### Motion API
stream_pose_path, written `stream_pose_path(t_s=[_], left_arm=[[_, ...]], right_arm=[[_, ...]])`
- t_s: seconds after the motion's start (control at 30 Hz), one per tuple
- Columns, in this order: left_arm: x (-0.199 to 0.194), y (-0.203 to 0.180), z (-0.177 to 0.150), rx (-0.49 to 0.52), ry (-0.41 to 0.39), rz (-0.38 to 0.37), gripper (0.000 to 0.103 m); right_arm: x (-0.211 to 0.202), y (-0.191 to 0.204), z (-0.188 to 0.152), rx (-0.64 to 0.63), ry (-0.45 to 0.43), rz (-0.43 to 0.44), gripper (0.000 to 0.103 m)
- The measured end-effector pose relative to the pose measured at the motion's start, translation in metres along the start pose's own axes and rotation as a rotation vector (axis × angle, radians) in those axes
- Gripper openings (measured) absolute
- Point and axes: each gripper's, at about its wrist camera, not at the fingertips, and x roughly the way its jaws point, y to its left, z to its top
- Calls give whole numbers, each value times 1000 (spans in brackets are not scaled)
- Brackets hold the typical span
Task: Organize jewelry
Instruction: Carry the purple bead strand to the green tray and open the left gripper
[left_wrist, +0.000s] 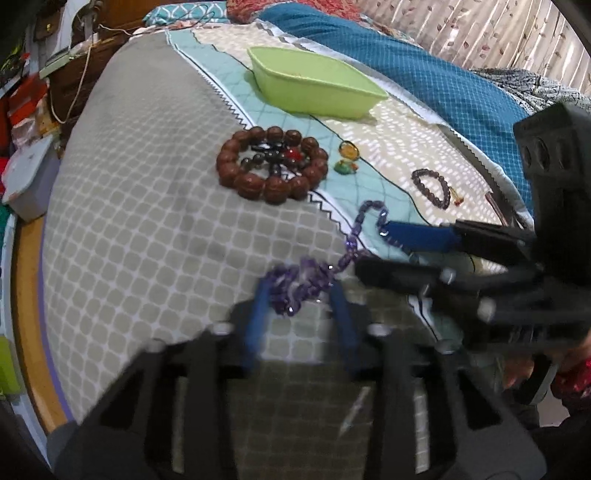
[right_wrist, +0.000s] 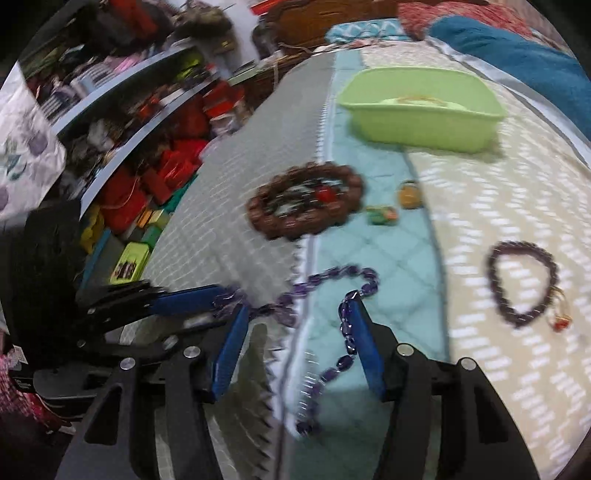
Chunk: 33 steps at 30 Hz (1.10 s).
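A purple bead necklace (left_wrist: 306, 278) lies across the bedspread between both grippers; it also shows in the right wrist view (right_wrist: 332, 280). My left gripper (left_wrist: 299, 291) is open, its blue fingers on either side of the bunched end. My right gripper (right_wrist: 299, 314) is open over the other end, beads draped against its right finger (right_wrist: 364, 339); it shows in the left wrist view (left_wrist: 373, 245). A large brown bead bracelet (left_wrist: 271, 164) with small dark beads inside lies beyond. A green tub (left_wrist: 314, 83) stands further back.
Two small pendants (left_wrist: 347, 158) lie right of the brown bracelet. A dark bead bracelet (left_wrist: 434, 188) lies at the right. A blue blanket (left_wrist: 424, 70) borders the far side. Cluttered shelves (right_wrist: 129, 129) stand past the bed's left edge.
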Motion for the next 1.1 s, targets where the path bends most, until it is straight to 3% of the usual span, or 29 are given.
stream_pose_path(t_s=[0.1,0.2,0.23,0.43,0.67,0.8,1.1], left_arm=[[-1,15,4,-76,15,-83,9],[-3,22,3,-115,17,-110,9],[-3,23,2,-119,17,-114,9],[-19,12,10,-111,-17,-177,9],[-68,-8,74,-83,-168,-305,9],[-84,-13,107,-91,-216,-365,9],[-70,-25,207,-25,-235,-312,9]], right_arm=[[5,15,1,-64,6,14,26],[12,19,-1,-129,13,-53,0],[13,16,0,-125,7,-65,0],[-9,1,8,10,-36,50,0],[-89,-13,57,120,-219,232,0],[-113,-24,81,169,-272,310,0],[-119,-70,165,203,-286,235,0]])
